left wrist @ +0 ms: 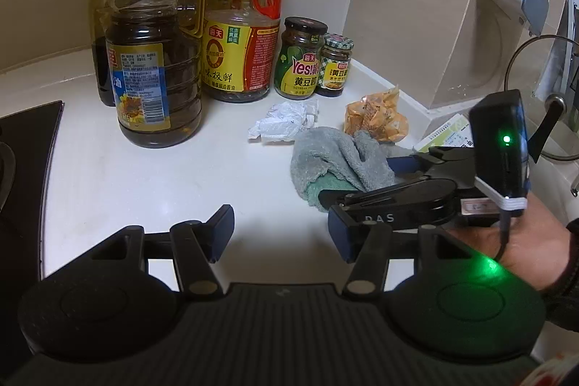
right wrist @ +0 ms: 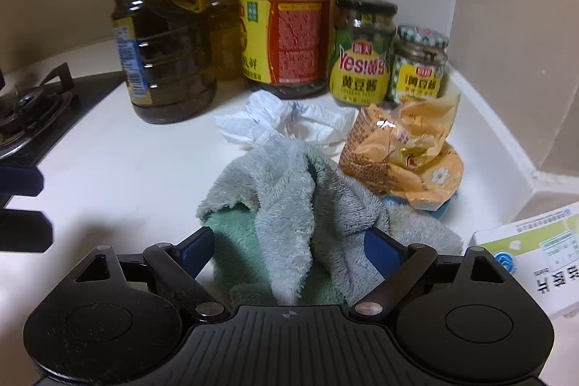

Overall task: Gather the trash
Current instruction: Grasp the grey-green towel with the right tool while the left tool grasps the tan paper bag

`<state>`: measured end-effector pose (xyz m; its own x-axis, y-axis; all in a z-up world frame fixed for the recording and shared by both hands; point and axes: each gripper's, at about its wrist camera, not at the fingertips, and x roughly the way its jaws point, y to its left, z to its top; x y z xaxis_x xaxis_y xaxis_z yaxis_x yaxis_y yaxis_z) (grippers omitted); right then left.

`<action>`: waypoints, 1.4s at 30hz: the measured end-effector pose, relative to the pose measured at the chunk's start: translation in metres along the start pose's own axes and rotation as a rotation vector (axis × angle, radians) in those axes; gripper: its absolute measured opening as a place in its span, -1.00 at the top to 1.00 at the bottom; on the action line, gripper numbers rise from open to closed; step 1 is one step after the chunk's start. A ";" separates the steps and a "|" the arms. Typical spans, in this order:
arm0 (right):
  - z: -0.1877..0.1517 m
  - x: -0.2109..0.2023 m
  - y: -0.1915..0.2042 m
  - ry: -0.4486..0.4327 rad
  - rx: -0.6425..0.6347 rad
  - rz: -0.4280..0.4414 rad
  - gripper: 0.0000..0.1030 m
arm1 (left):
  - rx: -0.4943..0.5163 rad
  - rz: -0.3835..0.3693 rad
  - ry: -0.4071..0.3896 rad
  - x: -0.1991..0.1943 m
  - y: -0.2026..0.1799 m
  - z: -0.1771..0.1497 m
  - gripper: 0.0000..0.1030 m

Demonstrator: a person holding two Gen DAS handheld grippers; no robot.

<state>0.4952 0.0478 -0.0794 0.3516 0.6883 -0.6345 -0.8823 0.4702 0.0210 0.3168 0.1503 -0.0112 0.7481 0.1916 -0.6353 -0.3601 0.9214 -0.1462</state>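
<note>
The right tongs (right wrist: 286, 250) stand wide, their blue pads either side of a grey-green cloth (right wrist: 289, 205) bunched on the white worktop (right wrist: 119, 169); whether the pads touch the pile cannot be told, since the cloth's near edge is hidden behind the tool's black body. The trash lies just past the cloth: a crumpled white paper (right wrist: 275, 122) whose near edge is tucked behind the cloth's peak, and a crumpled orange wrapper (right wrist: 401, 154) to its right, with something blue under it that is too covered to name. The left tongs (left wrist: 280, 234) hover half open over bare worktop, nothing between them. In the left view the right tool and the hand (left wrist: 524, 241) holding it cover the cloth's right side and part of a printed box (left wrist: 445, 132). Behind the trash stand two big oil bottles (right wrist: 163, 35), another bottle (right wrist: 289, 24) with a red handle, tops cut off, and two jars (right wrist: 362, 53). A stove (right wrist: 32, 111) is cut off at left.
</note>
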 end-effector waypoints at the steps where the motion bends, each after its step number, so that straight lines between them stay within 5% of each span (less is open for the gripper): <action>1: -0.001 0.001 0.000 0.005 -0.008 -0.005 -0.65 | 0.003 0.002 0.000 0.000 0.000 0.000 -0.04; 4: -0.003 -0.002 0.002 0.003 -0.032 -0.018 -0.17 | 0.012 0.004 0.001 0.003 0.000 0.003 -0.04; 6: -0.005 -0.009 0.000 0.001 -0.037 -0.036 0.56 | 0.018 0.004 0.001 0.006 0.001 0.005 -0.04; 8: -0.007 -0.018 -0.004 0.007 -0.023 -0.033 0.66 | 0.025 0.000 -0.001 0.009 0.000 0.008 -0.04; 16: -0.045 -0.086 -0.009 -0.005 0.037 -0.029 0.70 | 0.081 -0.050 -0.013 0.030 -0.019 0.025 -0.06; 25: -0.074 -0.157 -0.048 -0.059 0.198 -0.167 0.70 | 0.245 -0.109 0.016 0.082 -0.068 0.038 -0.19; 29: -0.081 -0.175 -0.067 -0.067 0.237 -0.222 0.70 | 0.339 -0.100 0.026 0.106 -0.085 0.038 -0.48; 32: -0.088 -0.181 -0.078 -0.061 0.265 -0.251 0.70 | 0.404 -0.088 0.036 0.123 -0.095 0.038 -0.50; 35: -0.094 -0.184 -0.084 -0.054 0.280 -0.265 0.70 | 0.450 -0.084 0.049 0.135 -0.103 0.037 -0.43; 42: -0.098 -0.187 -0.089 -0.054 0.295 -0.271 0.70 | 0.483 -0.041 0.033 0.126 -0.111 0.030 0.11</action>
<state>0.4771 -0.1773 -0.0386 0.5821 0.5419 -0.6063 -0.6305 0.7716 0.0843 0.4680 0.0822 -0.0519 0.7352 0.1482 -0.6615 -0.0249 0.9811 0.1920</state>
